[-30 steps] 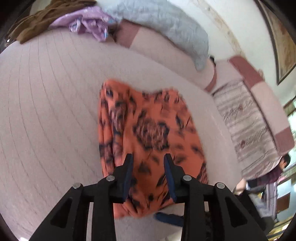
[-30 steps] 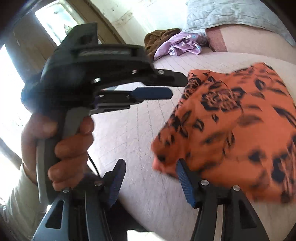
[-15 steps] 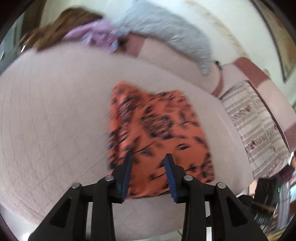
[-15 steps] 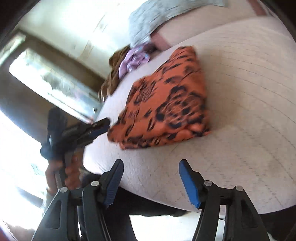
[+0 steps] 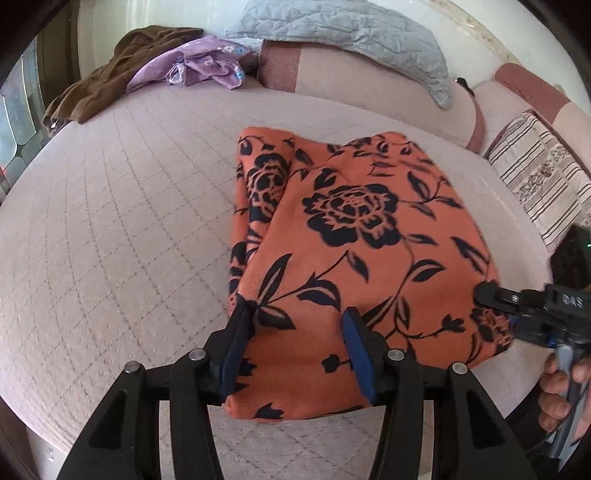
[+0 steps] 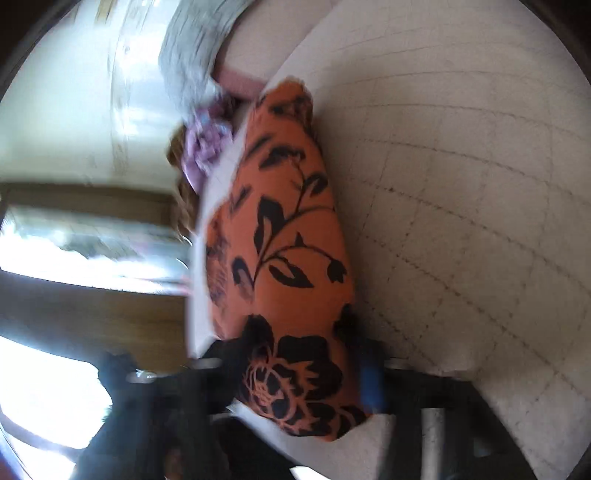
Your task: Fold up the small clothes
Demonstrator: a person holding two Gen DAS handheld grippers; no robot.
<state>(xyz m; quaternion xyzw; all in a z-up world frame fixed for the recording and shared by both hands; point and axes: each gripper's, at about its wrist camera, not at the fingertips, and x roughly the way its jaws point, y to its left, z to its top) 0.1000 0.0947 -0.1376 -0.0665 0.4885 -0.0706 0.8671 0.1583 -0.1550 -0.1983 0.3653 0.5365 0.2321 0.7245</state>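
Note:
An orange garment with black flowers (image 5: 351, 229) lies folded on the pale quilted bed (image 5: 110, 221). My left gripper (image 5: 297, 339) hangs over its near left edge. Its jaws are opening and the cloth shows between them, untouched by the pads. My right gripper (image 5: 506, 314), held by a hand (image 5: 557, 387), sits at the garment's near right corner. In the blurred right wrist view that corner of the garment (image 6: 288, 240) fills the gap of the right gripper (image 6: 310, 358). Its jaws are closing around the cloth, and no firm pinch shows.
A brown garment (image 5: 99, 81) and a purple one (image 5: 199, 66) lie heaped at the bed's far left. A grey quilted blanket (image 5: 351, 33) drapes over the pink backrest. A striped cushion (image 5: 535, 177) lies at the right. The bed's near edge runs just below the garment.
My left gripper came closer to the garment's near edge and its jaws widened. My right gripper rolled, swung in to the garment's corner, and its jaws narrowed around the cloth.

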